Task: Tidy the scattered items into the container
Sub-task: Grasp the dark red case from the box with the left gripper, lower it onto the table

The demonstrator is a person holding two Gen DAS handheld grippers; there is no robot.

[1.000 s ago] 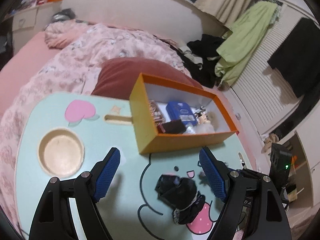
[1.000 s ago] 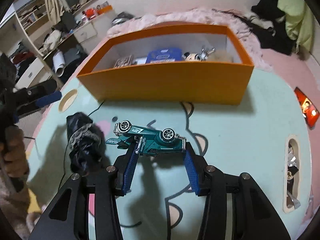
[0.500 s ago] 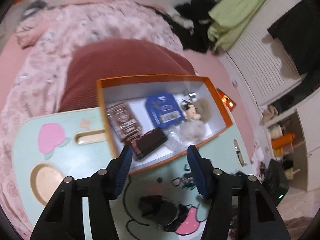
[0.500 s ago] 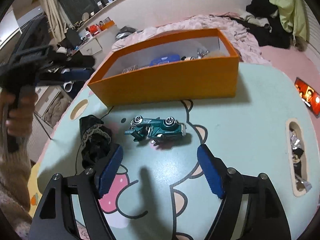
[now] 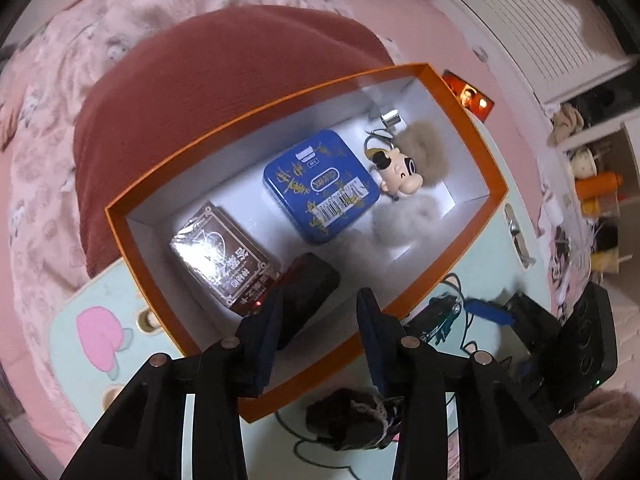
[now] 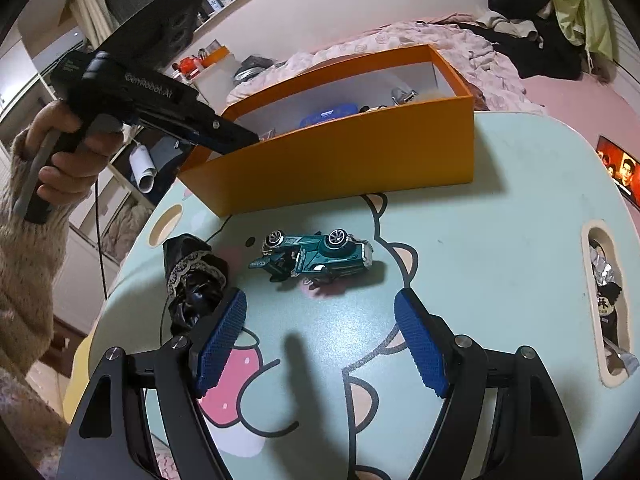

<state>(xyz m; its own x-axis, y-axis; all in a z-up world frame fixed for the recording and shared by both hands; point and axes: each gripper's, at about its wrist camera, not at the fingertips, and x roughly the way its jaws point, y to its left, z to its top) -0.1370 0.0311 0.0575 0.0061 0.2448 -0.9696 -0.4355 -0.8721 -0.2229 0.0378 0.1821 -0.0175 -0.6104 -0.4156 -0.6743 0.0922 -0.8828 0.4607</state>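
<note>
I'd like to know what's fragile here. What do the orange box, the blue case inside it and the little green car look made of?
Orange box: probably stiff matte cardboard, with thin straight walls and a white lining. Blue case: likely painted tin, glossy, with rounded corners and gold print. Green car: apparently painted metal or hard plastic, shiny, with chrome-look wheels.

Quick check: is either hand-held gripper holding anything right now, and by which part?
Nothing is held. The right hand-held gripper stands open short of the toy car on the table. The left hand-held gripper, jaws just closing, is empty over the orange box.
</note>
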